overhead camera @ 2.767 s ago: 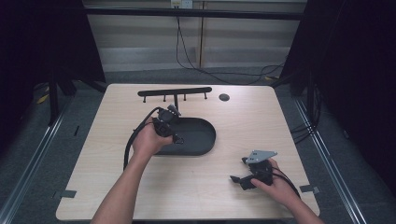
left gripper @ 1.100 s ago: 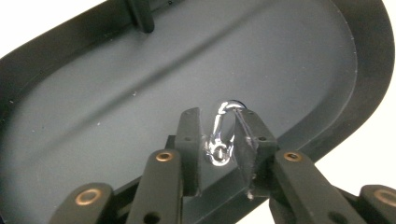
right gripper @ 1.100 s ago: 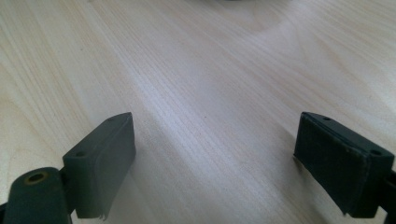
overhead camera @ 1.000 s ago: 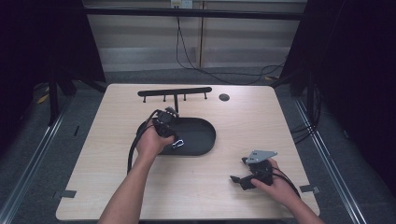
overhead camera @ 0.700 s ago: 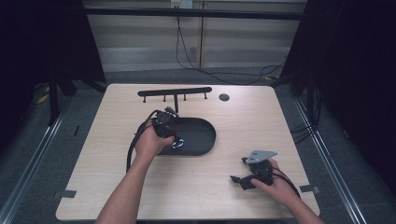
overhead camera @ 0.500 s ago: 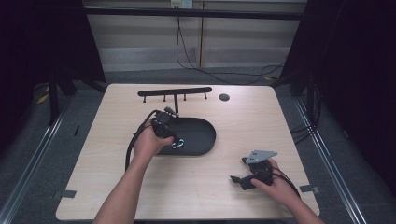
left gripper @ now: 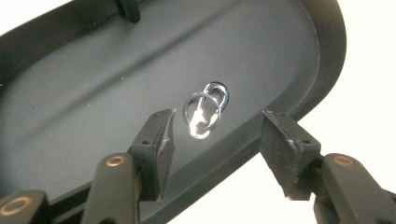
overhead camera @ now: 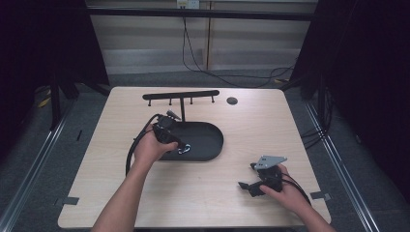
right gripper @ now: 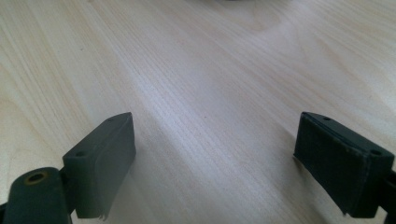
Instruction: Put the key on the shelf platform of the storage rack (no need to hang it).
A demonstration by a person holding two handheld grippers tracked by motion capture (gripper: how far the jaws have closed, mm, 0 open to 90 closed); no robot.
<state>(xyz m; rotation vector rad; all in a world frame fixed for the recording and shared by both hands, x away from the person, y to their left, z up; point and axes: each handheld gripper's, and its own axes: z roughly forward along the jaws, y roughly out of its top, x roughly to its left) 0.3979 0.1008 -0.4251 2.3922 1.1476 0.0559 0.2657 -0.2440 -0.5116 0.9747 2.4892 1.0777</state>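
A small shiny metal key ring with a clip [left gripper: 205,108] lies in a black oval tray [left gripper: 84,93], close to its near rim. In the high view the ring [overhead camera: 184,149] glints just beyond my left gripper [overhead camera: 180,144], which hovers over the tray [overhead camera: 208,140]. My left gripper [left gripper: 215,133] is open, its jaws standing either side of the ring and a little short of it. My right gripper [overhead camera: 247,180] rests low over the bare wooden table [overhead camera: 203,193] at the front right. Its own view shows the right gripper [right gripper: 215,140] open wide with nothing between the jaws.
A black rack with short pegs [overhead camera: 180,96] stands behind the tray on a thin post. A small dark round hole or cap [overhead camera: 232,100] sits at the back of the table. Cables trail from both grippers.
My left gripper has shifted slightly over the tray near the ring, drawing back a little and returning. The right gripper has stayed where it was.
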